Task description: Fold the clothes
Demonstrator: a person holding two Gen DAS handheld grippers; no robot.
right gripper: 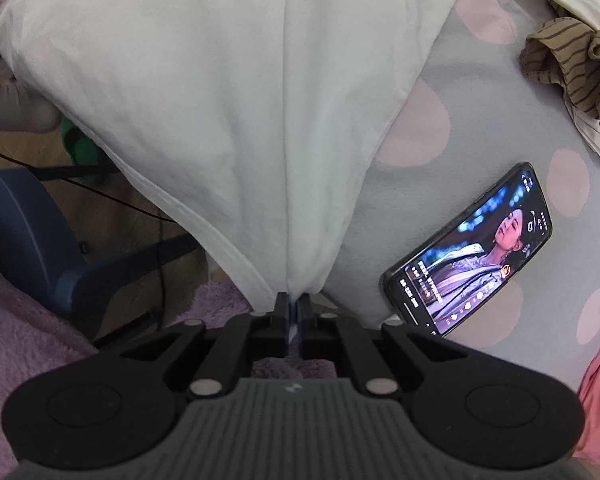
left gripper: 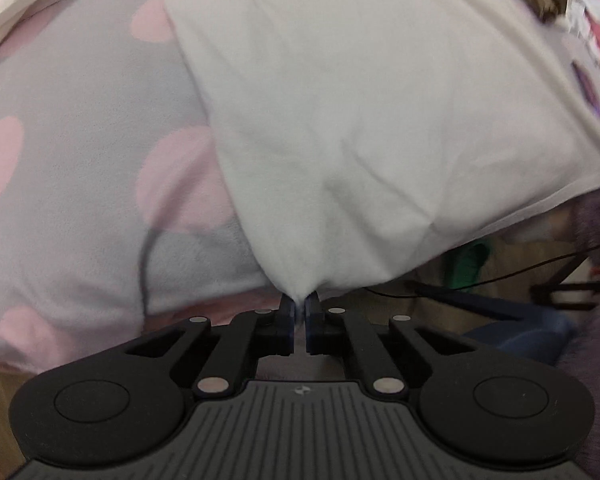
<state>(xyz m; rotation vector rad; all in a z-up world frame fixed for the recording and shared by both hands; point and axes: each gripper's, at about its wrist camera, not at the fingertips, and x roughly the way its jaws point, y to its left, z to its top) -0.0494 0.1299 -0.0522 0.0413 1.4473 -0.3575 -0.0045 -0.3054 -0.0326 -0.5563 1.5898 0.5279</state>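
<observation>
Left gripper (left gripper: 299,309) and right gripper (right gripper: 293,305): jaws clamped on white garment (left gripper: 340,100) corners.
Keeping the edge taut, probably a hem, should lay it flat on the dotted bed (left gripper: 80,128), clear of the phone (right gripper: 472,252).

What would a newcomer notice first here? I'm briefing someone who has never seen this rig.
The white garment fills both views, stretched up from a pinched corner in each tool: the left tool and the right tool are both shut on it. Next comes the lit phone, lying screen-up on the grey blanket with pink dots right of the garment. A striped brown cloth lies crumpled at the upper right.
</observation>
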